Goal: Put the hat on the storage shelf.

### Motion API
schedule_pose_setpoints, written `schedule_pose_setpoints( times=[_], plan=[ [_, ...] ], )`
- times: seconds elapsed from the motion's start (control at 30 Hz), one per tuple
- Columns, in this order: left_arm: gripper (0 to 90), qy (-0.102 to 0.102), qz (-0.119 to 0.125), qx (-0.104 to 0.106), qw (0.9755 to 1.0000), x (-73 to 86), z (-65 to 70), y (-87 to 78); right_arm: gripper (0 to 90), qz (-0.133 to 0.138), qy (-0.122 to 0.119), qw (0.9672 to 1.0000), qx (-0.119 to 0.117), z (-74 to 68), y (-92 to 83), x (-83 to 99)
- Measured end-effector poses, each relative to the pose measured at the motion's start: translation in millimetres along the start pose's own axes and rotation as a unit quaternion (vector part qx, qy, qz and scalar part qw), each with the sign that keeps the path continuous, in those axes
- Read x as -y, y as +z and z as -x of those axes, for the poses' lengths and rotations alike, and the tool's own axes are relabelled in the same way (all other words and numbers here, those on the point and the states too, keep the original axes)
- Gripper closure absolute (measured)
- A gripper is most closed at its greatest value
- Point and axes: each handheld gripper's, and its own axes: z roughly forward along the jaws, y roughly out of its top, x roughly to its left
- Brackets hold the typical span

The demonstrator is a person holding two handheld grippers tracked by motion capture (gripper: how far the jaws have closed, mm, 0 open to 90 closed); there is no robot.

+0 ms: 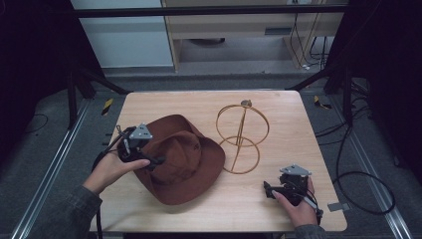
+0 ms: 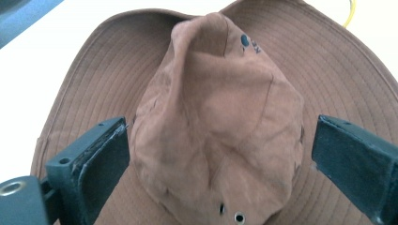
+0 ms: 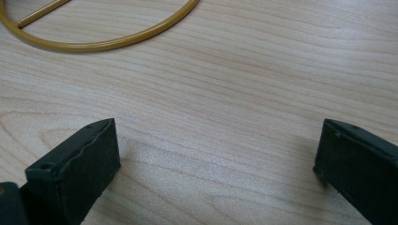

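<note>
A brown wide-brimmed hat (image 1: pixel 184 157) lies on the wooden table (image 1: pixel 278 199), left of centre. My left gripper (image 1: pixel 152 162) hangs over the hat's left side, open. In the left gripper view its jaws stand wide on either side of the hat's crumpled crown (image 2: pixel 216 117) without touching it. A gold wire hat stand (image 1: pixel 242 137) with a round base ring stands upright to the right of the hat. My right gripper (image 1: pixel 268 190) rests low near the table's front right, open, with bare wood between its jaws. The stand's base ring (image 3: pixel 108 40) lies just ahead of it.
The table's front edge runs close to both hands. Black frame posts and cables (image 1: pixel 358 174) lie on the floor to the right. Bare wood stretches behind the hat and stand.
</note>
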Motion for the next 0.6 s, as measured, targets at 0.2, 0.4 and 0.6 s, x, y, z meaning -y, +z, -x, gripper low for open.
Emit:
schedule_pose_setpoints(
  times=[0.2, 0.4, 0.6],
  plan=[
    [4.3, -0.004, -0.016, -0.011, 0.9998, -15.9, -6.6, 7.7, 0.5, 0.0, 0.0, 1.0, 0.0, 0.0, 0.0, 0.0],
    [4.2, -0.002, -0.031, -0.006, 0.9995, -23.9, -9.8, 18.3, 0.5, 0.0, 0.0, 1.0, 0.0, 0.0, 0.0, 0.0],
    [5.0, 0.004, -0.066, -0.004, 0.9978, -26.9, -16.9, 39.7, 0.5, 0.0, 0.0, 1.0, 0.0, 0.0, 0.0, 0.0]
  ],
)
